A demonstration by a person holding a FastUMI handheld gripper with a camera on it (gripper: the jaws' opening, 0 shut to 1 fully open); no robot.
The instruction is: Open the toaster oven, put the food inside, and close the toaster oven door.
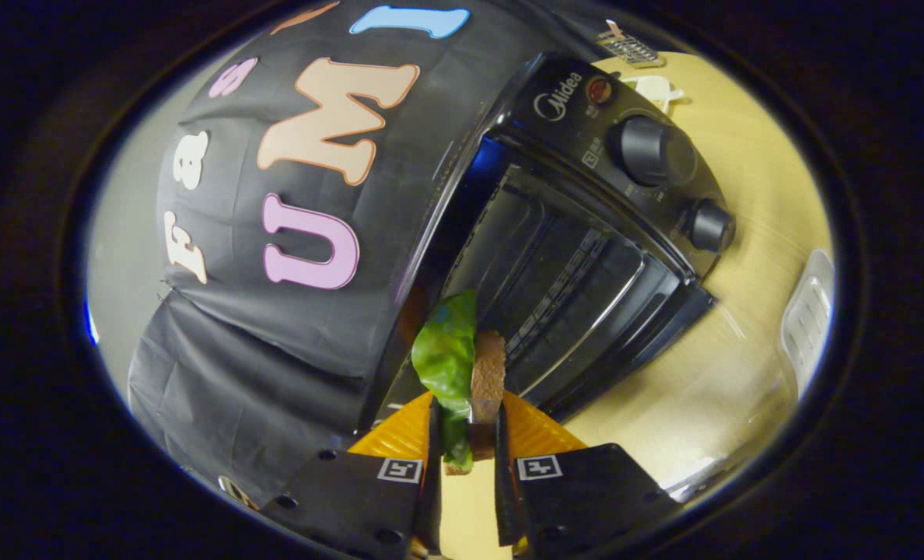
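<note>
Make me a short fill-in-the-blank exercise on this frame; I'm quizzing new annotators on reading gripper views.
1. The fingers are shut on a sandwich with a ____ lettuce leaf.
2. The toaster oven just beyond the sandwich has its door ____.
3. The oven's control panel carries ____ round black knobs.
4. The oven stands on a ____ table.

Missing words: green; open; two; wooden
</note>
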